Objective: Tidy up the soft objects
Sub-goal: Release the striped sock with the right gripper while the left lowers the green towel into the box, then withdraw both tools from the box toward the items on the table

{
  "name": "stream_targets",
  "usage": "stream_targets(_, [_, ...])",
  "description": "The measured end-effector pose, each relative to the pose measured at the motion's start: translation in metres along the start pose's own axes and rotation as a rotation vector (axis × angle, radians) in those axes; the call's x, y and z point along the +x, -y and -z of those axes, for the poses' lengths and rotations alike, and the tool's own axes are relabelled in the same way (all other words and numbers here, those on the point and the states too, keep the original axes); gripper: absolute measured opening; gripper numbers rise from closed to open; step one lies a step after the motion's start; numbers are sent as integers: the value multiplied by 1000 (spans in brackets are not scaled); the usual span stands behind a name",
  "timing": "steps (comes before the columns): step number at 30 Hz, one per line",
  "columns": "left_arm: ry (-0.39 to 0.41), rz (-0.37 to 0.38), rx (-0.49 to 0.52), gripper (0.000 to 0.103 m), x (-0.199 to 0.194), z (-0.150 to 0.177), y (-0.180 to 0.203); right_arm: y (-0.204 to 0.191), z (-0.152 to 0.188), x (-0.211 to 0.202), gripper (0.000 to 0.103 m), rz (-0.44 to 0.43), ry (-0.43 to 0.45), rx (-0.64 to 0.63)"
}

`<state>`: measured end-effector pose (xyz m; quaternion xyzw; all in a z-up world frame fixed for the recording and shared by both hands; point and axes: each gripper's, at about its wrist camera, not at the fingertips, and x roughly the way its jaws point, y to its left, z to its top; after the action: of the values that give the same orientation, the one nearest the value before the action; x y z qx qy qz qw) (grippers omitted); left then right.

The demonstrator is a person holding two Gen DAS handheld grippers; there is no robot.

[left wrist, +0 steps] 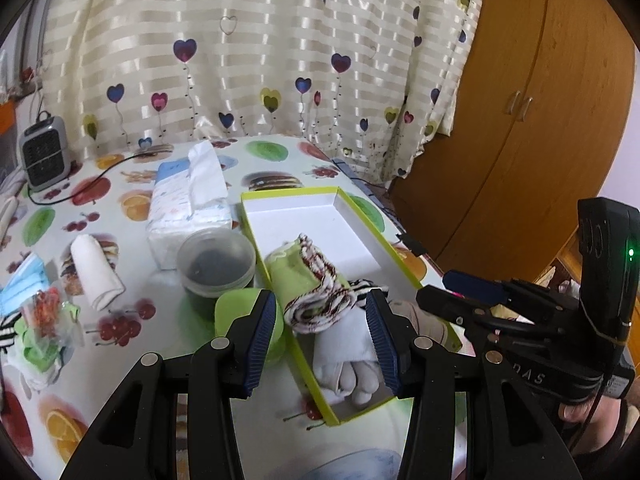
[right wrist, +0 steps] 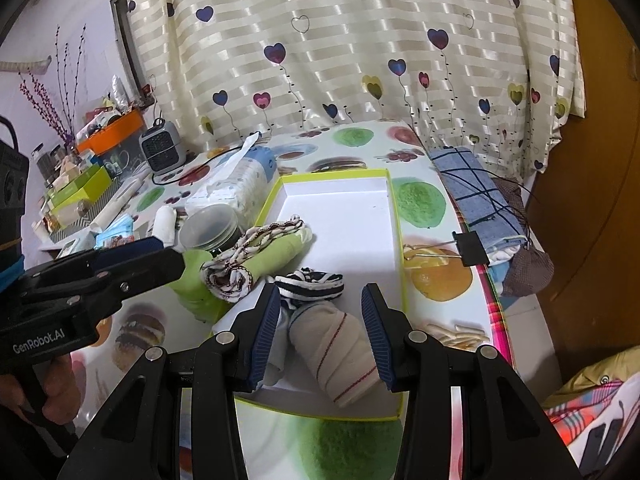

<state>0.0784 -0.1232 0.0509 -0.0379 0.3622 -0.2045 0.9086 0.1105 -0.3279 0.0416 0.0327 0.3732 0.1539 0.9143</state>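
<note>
A: What is hidden or cut off nearest the cameras?

B: The near end of the green-rimmed box (left wrist: pixel 362 416) is partly covered by the left gripper (left wrist: pixel 326 340), whose jaws are spread wide with nothing held. A white rolled sock (left wrist: pixel 352 364) is seen between the pads, its far end tucked under a green rolled cloth (left wrist: pixel 304 280) with a brown-and-white edge. In the right wrist view the box's near left corner is masked by the right gripper (right wrist: pixel 320 338), also wide open and empty.

A: Where do the soft things lie relative to that gripper?

B: A cream rolled sock with thin red stripes (right wrist: pixel 340 356) is framed between the right gripper's pads, inside the box at its near end. Just beyond it a black-and-white striped sock (right wrist: pixel 310 282) is lying, and the green rolled cloth (right wrist: pixel 256 260) is draped over the box's left wall. Whether either gripper touches a sock cannot be told.

A: And farther out?

B: On the bench (left wrist: pixel 280 152), left of the box, a lidded plastic tub (left wrist: pixel 216 260) is set, with a white rolled cloth (left wrist: pixel 96 276) beside it and a tissue pack (left wrist: pixel 188 200) behind. Blue face masks (left wrist: pixel 22 284) are cut off at the left edge. A small grey heater (left wrist: pixel 42 156) is placed at the far corner before the heart-print curtain (left wrist: pixel 260 40).
</note>
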Motion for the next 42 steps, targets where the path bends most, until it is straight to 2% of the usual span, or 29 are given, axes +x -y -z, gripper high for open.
stream_targets(13, [19,-53,-31,46,-24,15,-16,-25,5,-13,44,-31,25,-68])
stream_targets(16, [25,-67,-42,46,-30,19,-22,-32,5,-16,51,-47,34,-80])
stream_targets(19, [28,-82,-55,46,-35,25,-28,-40,6,-19,52,-77,38,-89])
stream_targets(24, [32,-106,-83,46,-44,33,-42,-51,8,-20,54,-119,29,-96])
stream_targets(28, [41,-123,-96,46,-49,37,-50,-57,8,-19,60,-136,24,-92])
stream_targets(42, [24,-171,-176,46,-53,52,-87,-76,16,-15,61,-172,-41,-137])
